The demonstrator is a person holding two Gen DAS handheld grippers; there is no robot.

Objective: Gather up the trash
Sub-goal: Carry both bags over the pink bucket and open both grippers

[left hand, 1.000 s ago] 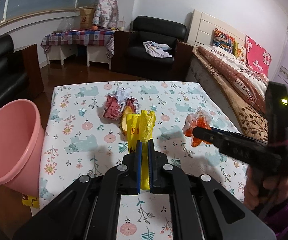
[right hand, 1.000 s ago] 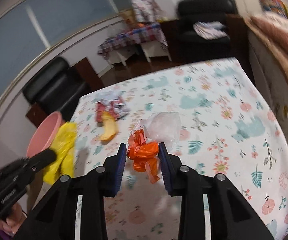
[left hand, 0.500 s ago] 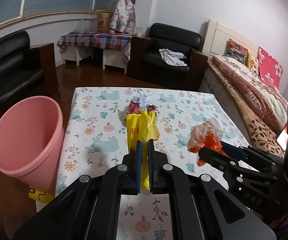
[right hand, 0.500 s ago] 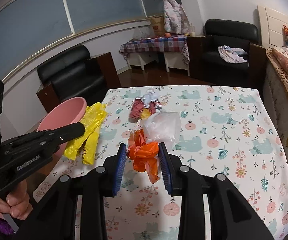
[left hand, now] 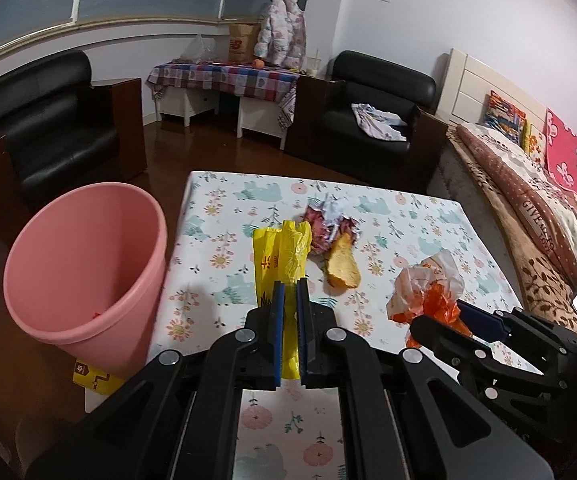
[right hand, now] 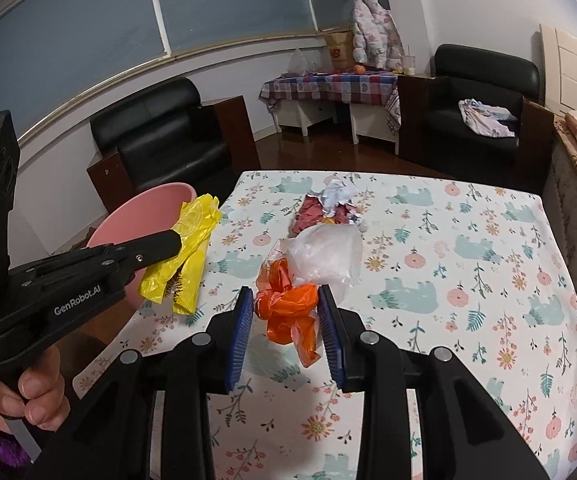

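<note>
1. a table under a floral bear-print cloth (left hand: 408,216) stands among black leather armchairs (left hand: 48,128) and a bed (left hand: 528,184).
2. since 1 second ago, the round pink plastic bin (left hand: 80,264) looms closer in the left view.
3. the left gripper (left hand: 290,300) pinches a yellow plastic bag (left hand: 280,256); the right gripper (right hand: 286,320) clamps a crumpled orange-and-clear bag (right hand: 292,300); a red foil wrapper (left hand: 320,228) lies beyond.

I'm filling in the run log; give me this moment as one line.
left gripper: shut on yellow bag | right gripper: shut on orange-and-clear bag | pink bin: beside table | wrappers: on table
</note>
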